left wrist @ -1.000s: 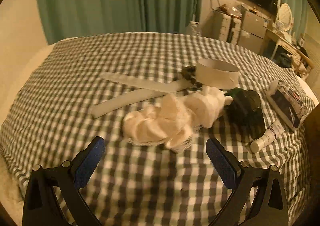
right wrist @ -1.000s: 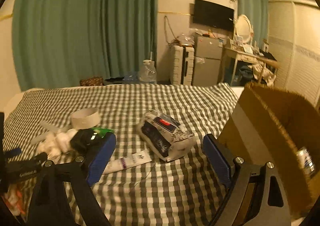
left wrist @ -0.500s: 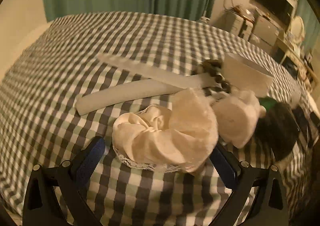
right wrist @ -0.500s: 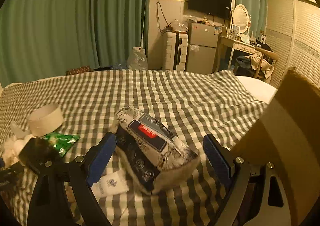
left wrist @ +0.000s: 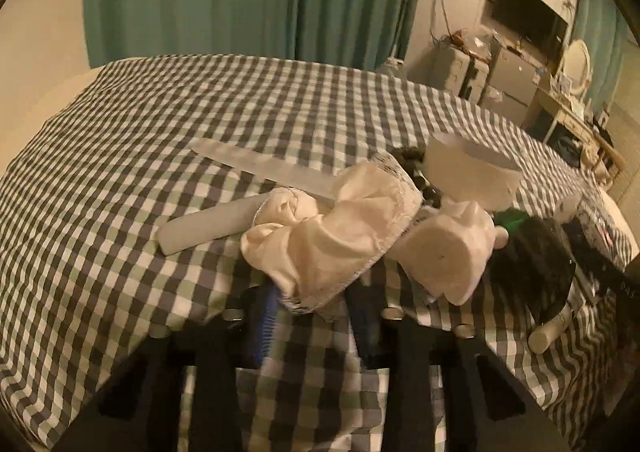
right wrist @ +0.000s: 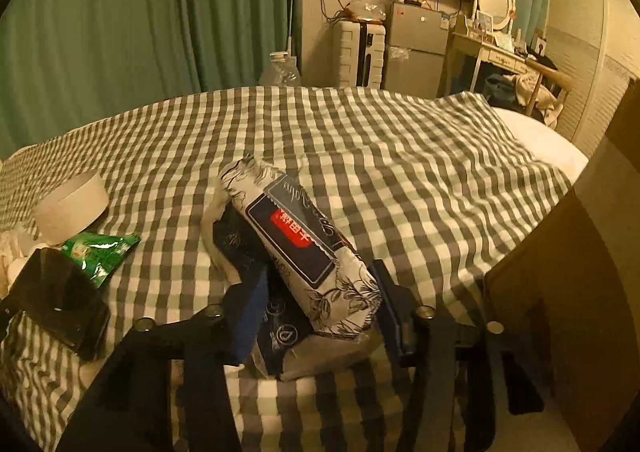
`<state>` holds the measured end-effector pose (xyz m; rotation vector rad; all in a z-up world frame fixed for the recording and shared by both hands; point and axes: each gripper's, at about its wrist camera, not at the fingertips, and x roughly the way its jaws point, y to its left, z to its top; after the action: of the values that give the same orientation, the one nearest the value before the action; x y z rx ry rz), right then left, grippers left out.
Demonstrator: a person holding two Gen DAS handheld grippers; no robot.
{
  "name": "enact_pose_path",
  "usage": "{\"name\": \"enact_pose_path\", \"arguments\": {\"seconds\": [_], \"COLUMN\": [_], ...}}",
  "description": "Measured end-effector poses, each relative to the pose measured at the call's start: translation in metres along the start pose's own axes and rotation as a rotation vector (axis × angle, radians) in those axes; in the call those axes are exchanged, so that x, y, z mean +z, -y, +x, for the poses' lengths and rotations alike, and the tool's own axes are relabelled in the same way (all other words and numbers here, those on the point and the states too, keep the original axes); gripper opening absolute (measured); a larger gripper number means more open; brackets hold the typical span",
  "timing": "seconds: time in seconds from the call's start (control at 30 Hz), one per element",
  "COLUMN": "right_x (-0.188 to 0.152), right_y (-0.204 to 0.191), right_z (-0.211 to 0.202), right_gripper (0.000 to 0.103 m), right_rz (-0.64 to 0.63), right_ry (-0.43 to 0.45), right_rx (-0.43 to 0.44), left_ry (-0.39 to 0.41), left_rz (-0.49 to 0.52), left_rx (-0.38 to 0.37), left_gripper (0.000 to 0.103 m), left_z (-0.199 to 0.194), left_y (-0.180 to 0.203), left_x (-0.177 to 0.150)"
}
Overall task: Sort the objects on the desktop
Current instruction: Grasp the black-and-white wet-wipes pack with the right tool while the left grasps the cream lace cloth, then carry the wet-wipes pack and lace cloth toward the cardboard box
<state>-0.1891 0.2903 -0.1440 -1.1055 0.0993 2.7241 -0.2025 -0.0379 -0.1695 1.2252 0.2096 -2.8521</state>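
In the left wrist view my left gripper (left wrist: 314, 308) is shut on the near edge of a cream lace-trimmed scrunchie (left wrist: 340, 228), which rises off the checked cloth. A white plush toy (left wrist: 444, 252) lies right of it. In the right wrist view my right gripper (right wrist: 320, 310) is shut on a black-and-white tissue pack (right wrist: 304, 252) with a red label, gripped at its near end.
A white tape ring (left wrist: 472, 171) (right wrist: 70, 207), two flat white strips (left wrist: 264, 167), a green sachet (right wrist: 100, 252), a black object (left wrist: 532, 268) (right wrist: 56, 300) and a white tube (left wrist: 548, 332) lie on the checked cloth (left wrist: 160, 131). A cardboard box (right wrist: 592, 272) stands at right.
Both grippers moved forward and closed: the left on the scrunchie, lifting its edge, the right on the tissue pack.
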Motion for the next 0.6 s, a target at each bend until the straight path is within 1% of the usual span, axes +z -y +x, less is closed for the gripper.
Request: {"name": "enact_pose_path", "arguments": {"seconds": [0.07, 0.17, 0.23, 0.4, 0.47, 0.53, 0.6], "right_x": [-0.003, -0.009, -0.012, -0.019, -0.017, -0.023, -0.023], "right_y": [0.001, 0.0, -0.003, -0.014, -0.017, -0.022, -0.021], "right_z": [-0.003, -0.015, -0.025, -0.054, -0.067, -0.086, -0.096], "right_gripper": [0.041, 0.035, 0.034, 0.033, 0.033, 0.033, 0.033], "right_rz": [0.009, 0.015, 0.001, -0.023, -0.024, -0.028, -0.031], "right_ry": [0.0, 0.0, 0.002, 0.023, 0.031, 0.046, 0.04], "right_rx": [0.003, 0.017, 0.019, 0.028, 0.04, 0.048, 0.054], "left_ry": [0.012, 0.047, 0.074, 0.086, 0.089, 0.091, 0.098], "left_rz": [-0.015, -0.024, -0.034, -0.046, -0.045, -0.047, -0.032], "left_rx": [0.005, 0.028, 0.044, 0.073, 0.067, 0.054, 0.06], "left_gripper": [0.018, 0.016, 0.016, 0.016, 0.016, 0.016, 0.016], "left_z": [-0.003, -0.012, -0.023, -0.043, -0.052, -0.062, -0.077], "left_y": [-0.006, -0.012, -0.015, -0.019, -0.018, -0.018, -0.016], "left_x": [0.001, 0.003, 0.003, 0.002, 0.004, 0.004, 0.003]}}
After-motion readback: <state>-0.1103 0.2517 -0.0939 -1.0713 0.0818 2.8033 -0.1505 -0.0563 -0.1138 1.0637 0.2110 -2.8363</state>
